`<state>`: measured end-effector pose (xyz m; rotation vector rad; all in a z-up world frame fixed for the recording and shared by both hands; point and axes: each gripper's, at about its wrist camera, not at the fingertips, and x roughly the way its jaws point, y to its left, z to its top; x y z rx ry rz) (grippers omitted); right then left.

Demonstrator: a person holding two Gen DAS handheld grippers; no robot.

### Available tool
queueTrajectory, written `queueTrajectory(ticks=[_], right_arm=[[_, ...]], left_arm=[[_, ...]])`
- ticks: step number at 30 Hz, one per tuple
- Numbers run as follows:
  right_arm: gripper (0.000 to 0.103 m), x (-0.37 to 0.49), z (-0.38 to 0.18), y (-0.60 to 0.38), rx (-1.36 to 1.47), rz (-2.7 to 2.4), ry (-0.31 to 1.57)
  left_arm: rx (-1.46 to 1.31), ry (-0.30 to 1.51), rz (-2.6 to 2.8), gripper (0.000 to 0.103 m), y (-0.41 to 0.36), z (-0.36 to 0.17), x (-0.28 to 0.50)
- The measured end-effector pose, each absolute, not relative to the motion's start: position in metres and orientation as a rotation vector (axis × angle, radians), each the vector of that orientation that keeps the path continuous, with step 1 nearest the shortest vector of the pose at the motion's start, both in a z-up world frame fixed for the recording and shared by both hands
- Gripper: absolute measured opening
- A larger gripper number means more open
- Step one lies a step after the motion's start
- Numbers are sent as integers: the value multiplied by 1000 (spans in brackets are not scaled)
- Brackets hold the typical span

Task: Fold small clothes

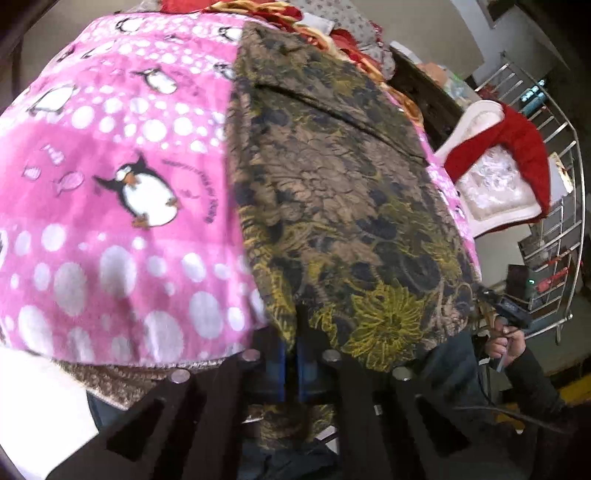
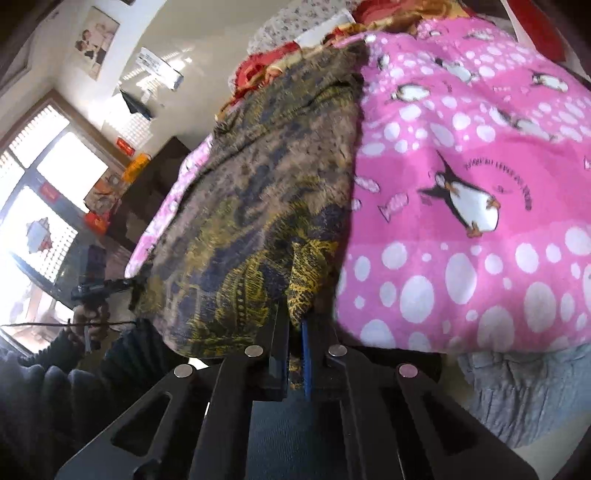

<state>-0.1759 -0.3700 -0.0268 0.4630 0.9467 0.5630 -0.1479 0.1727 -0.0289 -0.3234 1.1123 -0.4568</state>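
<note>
A brown, yellow and dark blue flower-patterned garment (image 1: 332, 177) lies stretched lengthwise on a pink penguin blanket (image 1: 122, 177). My left gripper (image 1: 291, 354) is shut on its near left corner. My right gripper (image 2: 295, 332) is shut on the other near corner of the garment (image 2: 266, 206), which bunches between the blue pads. Each view shows the other gripper at the garment's far side: the right gripper (image 1: 506, 306) and the left gripper (image 2: 92, 291). The garment's near hem hangs over the blanket's (image 2: 461, 166) edge.
A pile of red, gold and grey cloths (image 1: 325, 22) lies at the far end. A white and red chair (image 1: 498, 166) and a metal railing (image 1: 561, 206) stand to the right. A dark cabinet (image 2: 147, 177) and a bright window (image 2: 44, 206) are on the other side.
</note>
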Motion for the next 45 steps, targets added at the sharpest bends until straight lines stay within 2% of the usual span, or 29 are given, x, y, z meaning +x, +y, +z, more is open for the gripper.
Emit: queueTrajectory(ticks=[6,20,25,28,33,39,45], right_arm=[[0,-198,24,-384,473,560,821],[0,-257,155,-384,298,625,611],[0,-251,185,-391,249,611,554],[0,-228,185,-395,251,571,543],[0,-153,163,-373,145,411,631],[0,-46,114,-346,-25,182,772],[0,31,76,-343,-88,73,844]], left_arm=[[-363,1008,-493,3,182,5,-167],[-404,812,-632,3,222,108,-246],[-367,735,-666,4,213,141,-232],[-376,742,-593,4,210,137,-193],[-357,787,-451,4,199,114,-112],[-332,874,-346,4,184,70,0],[-269,921,-247,4,180,43,69]])
